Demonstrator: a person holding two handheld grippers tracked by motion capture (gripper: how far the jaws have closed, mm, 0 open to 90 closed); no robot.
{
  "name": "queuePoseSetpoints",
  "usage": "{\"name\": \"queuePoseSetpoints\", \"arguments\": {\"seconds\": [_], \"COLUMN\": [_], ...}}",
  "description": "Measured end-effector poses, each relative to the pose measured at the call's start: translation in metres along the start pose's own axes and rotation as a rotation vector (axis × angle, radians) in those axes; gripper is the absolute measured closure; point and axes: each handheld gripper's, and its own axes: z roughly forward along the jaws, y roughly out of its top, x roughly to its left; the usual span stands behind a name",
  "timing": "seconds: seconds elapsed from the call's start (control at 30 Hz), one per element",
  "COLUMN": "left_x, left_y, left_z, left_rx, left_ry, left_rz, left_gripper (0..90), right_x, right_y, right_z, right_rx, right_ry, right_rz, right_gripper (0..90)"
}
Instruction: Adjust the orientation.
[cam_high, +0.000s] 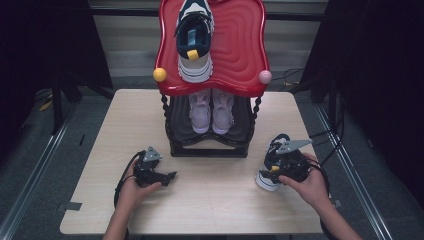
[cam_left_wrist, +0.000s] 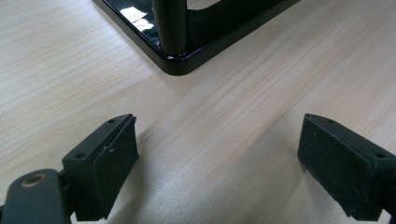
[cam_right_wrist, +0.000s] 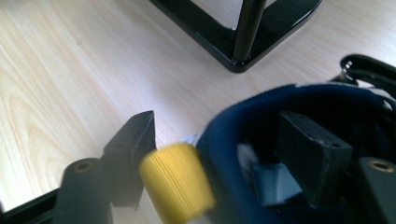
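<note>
Navy sneaker (cam_high: 270, 167) sits under my right hand-held gripper (cam_high: 282, 167), jaws straddling its heel collar, toe toward the rack (cam_high: 210, 145); left hand-held gripper (cam_high: 167, 176) wide, empty.

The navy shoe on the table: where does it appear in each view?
High view: navy shoe at lower right, under the right tongs.
Left gripper view: not in it.
Right gripper view: navy shoe at lower right, one jaw inside its heel opening.
Shared landmark: black rack base.

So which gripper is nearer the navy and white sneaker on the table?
Right. The right gripper has one jaw inside the navy and white sneaker's heel collar; the left gripper hovers open across the table, apart from it.
</note>
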Motion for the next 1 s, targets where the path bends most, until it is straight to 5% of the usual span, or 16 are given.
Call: {"name": "queuePoseSetpoints", "arguments": {"seconds": [0.1, 0.17, 0.4, 0.83, 1.0], "left_x": [0.0, 0.0, 0.0, 0.0, 0.0], "left_y": [0.0, 0.0, 0.0, 0.0, 0.0], "left_z": [0.0, 0.0, 0.0, 0.0, 0.0], "left_rx": [0.0, 0.0, 0.001, -0.001, 0.001], "left_ry": [0.0, 0.0, 0.0, -0.001, 0.0], "left_rz": [0.0, 0.0, 0.0, 0.002, 0.0], "left_gripper": [11.4, 11.4, 11.4, 11.3, 11.3], "right_x": [-0.002, -0.002, 0.004, 0.019, 0.02], "right_y": [0.002, 0.005, 0.01, 0.01, 0.019], "right_z": [-0.002, -0.005, -0.011, -0.017, -0.014], "right_rx": [0.054, 0.082, 0.099, 0.133, 0.241], "right_ry": [0.009, 0.02, 0.023, 0.117, 0.113], "right_rz": [-0.006, -0.017, -0.047, -0.05, -0.105], "right_gripper": [34.3, 52.4, 65.3, 67.0, 57.9]}}
